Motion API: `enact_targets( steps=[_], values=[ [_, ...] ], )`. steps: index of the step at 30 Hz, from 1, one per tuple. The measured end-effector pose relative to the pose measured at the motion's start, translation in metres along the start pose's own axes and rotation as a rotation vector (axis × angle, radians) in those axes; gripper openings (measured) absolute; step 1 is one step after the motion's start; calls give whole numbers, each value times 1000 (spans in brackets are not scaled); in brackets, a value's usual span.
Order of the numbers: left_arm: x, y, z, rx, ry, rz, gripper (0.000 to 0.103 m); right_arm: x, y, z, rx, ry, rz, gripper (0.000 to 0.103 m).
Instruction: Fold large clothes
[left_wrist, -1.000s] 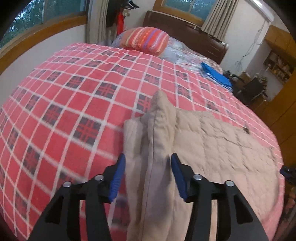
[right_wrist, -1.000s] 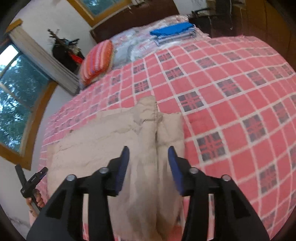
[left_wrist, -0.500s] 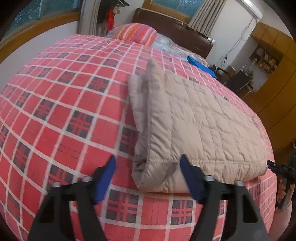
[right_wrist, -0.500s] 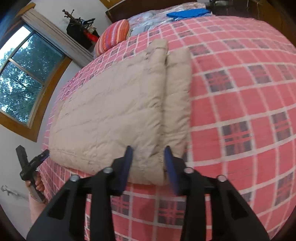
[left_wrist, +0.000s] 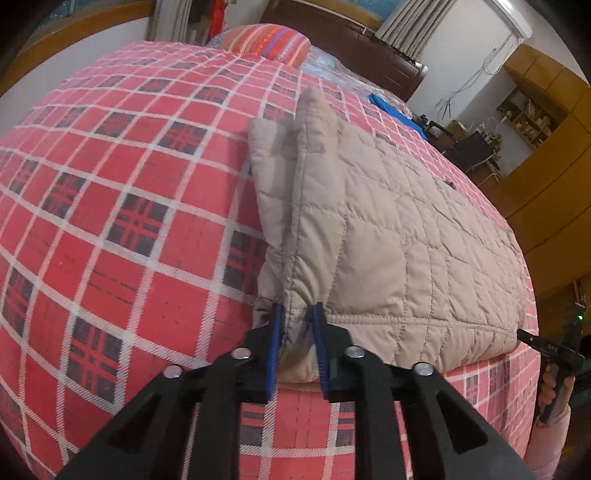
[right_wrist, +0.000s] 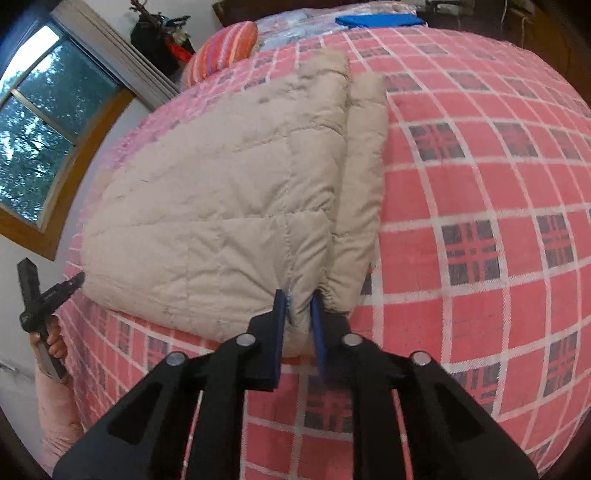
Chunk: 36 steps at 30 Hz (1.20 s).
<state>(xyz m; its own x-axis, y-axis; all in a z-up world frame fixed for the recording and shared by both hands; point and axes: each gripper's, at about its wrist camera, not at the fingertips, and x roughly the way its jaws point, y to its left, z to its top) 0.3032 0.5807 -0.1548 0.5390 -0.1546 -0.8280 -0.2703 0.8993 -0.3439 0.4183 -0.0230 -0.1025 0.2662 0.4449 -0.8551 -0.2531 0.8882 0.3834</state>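
Note:
A beige quilted jacket (left_wrist: 388, 229) lies folded lengthwise on the red plaid bed cover (left_wrist: 129, 192). My left gripper (left_wrist: 297, 314) is shut on its near left hem corner, where the fabric bunches between the blue pads. In the right wrist view the same jacket (right_wrist: 221, 192) spreads to the left, and my right gripper (right_wrist: 298, 301) is shut on its near right hem corner. Each gripper shows small in the other's view: the right gripper (left_wrist: 554, 349) at the far right, the left gripper (right_wrist: 44, 299) at the far left, held by a hand.
A striped orange pillow (left_wrist: 269, 40) and a blue folded cloth (left_wrist: 395, 112) lie near the dark headboard. Wooden cabinets (left_wrist: 546, 155) stand at the right. A window (right_wrist: 44, 122) with a wooden frame is on the left wall. The plaid cover spreads wide around the jacket.
Both grippers drew back from the middle of the jacket to its near hem and went from open to shut on the two hem corners.

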Motion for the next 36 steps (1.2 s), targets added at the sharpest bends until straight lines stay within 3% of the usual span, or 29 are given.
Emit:
enact_targets(
  steps=[1, 3, 7, 11, 14, 17, 26, 29, 33, 34, 36],
  values=[
    [-6, 4, 2, -14, -20, 2, 50, -5, 0, 1, 1, -10, 15, 30],
    [-15, 9, 6, -16, -47, -9, 63, -15, -1, 2, 11, -35, 35, 54],
    [-19, 21, 22, -61, -58, -17, 69, -28, -12, 10, 58, -83, 79, 63],
    [-1, 26, 44, -105, -21, -64, 71, -22, -34, 26, 150, -91, 144, 76],
    [16, 26, 58, -125, -16, -74, 71, -12, -49, 36, 198, -83, 167, 76],
    [33, 26, 66, -152, -3, -149, 71, 1, -55, 44, 226, -82, 201, 76],
    [78, 22, 73, -199, 64, -273, 71, 32, -53, 58, 227, -60, 250, 77],
    [81, 15, 71, -189, 72, -307, 70, 41, -47, 60, 212, -54, 240, 70],
    [82, 1, 66, -148, 79, -265, 66, 43, -39, 56, 190, -59, 229, 51],
    [82, -3, 66, -144, 78, -248, 62, 43, -36, 58, 182, -62, 226, 47],
    [81, -4, 67, -165, 86, -258, 41, 39, -26, 58, 155, -75, 216, 33]
  ],
)
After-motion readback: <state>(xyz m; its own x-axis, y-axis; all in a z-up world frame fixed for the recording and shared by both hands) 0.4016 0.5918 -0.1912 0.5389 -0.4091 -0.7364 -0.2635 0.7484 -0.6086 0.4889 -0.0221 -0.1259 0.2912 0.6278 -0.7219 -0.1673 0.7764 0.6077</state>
